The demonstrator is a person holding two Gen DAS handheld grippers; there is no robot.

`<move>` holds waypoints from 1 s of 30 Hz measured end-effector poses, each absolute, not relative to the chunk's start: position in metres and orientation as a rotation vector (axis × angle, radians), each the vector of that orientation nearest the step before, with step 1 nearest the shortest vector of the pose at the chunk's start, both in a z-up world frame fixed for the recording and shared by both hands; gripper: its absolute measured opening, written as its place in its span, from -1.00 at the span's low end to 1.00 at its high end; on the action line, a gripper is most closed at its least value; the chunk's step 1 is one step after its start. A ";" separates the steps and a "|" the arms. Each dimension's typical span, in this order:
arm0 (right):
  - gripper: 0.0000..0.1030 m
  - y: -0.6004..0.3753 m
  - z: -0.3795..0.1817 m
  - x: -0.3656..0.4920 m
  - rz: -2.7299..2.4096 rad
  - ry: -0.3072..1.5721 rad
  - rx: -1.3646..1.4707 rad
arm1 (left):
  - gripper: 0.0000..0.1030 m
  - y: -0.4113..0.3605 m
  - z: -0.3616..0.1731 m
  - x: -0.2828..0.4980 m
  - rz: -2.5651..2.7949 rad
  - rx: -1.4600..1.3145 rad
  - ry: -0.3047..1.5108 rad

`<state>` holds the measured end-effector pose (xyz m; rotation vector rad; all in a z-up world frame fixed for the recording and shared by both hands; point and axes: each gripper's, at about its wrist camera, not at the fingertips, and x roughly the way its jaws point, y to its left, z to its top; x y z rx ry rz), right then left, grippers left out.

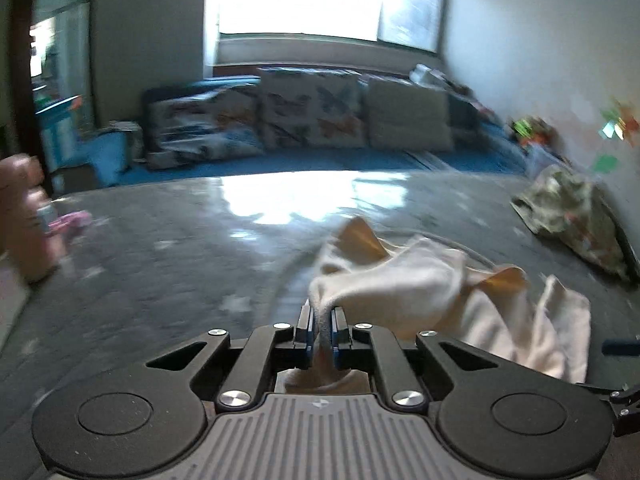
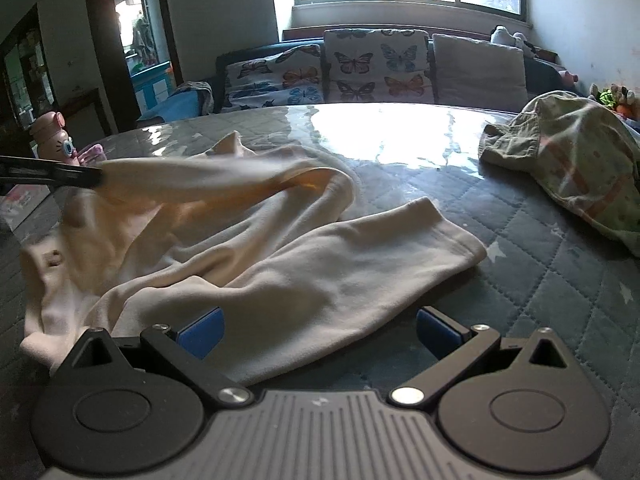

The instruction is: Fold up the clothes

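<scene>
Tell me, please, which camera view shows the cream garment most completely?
The right wrist view: the cream garment lies spread across the quilted table cover, hem and folds visible, with the left claw lifting one corner. The left wrist view shows only a bunched part pinched in that claw.

Right wrist view: cream garment spread on the quilted table, right jaws wide apart over its near edge.

Right gripper (image 2: 318, 330) has its blue pads (image 2: 202, 330) spread, nothing pinched; near hem of the cream garment (image 2: 304, 264) lies between and under them. Garment is rumpled, one end flat toward the right, the other lifted at left where the left gripper (image 2: 60, 174) comes in from the frame edge and has a fold clamped. Lifted part is motion-blurred. Patterned green garment (image 2: 576, 168) sits crumpled at far right, well apart. Pink bottle (image 2: 54, 132) stands at the table (image 2: 540, 280) far left edge. Butterfly cushions (image 2: 360, 66) on a sofa behind, window above.
</scene>
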<state>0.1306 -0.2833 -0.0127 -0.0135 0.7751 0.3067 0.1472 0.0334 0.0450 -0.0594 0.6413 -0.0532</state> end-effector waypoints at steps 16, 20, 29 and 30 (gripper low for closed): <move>0.78 -0.300 -0.018 0.155 0.213 0.780 0.049 | -0.68 0.129 0.027 0.014 0.160 -0.243 0.759; 0.56 -0.306 -0.019 0.170 0.177 0.783 0.076 | -0.32 0.129 0.037 0.013 0.167 -0.213 0.735; -0.48 -0.309 -0.022 0.194 0.114 0.760 0.063 | -0.04 0.110 0.061 0.038 0.117 -0.131 0.668; -0.75 -0.310 -0.022 0.196 0.108 0.757 0.070 | -0.04 0.105 0.060 0.045 0.099 -0.120 0.672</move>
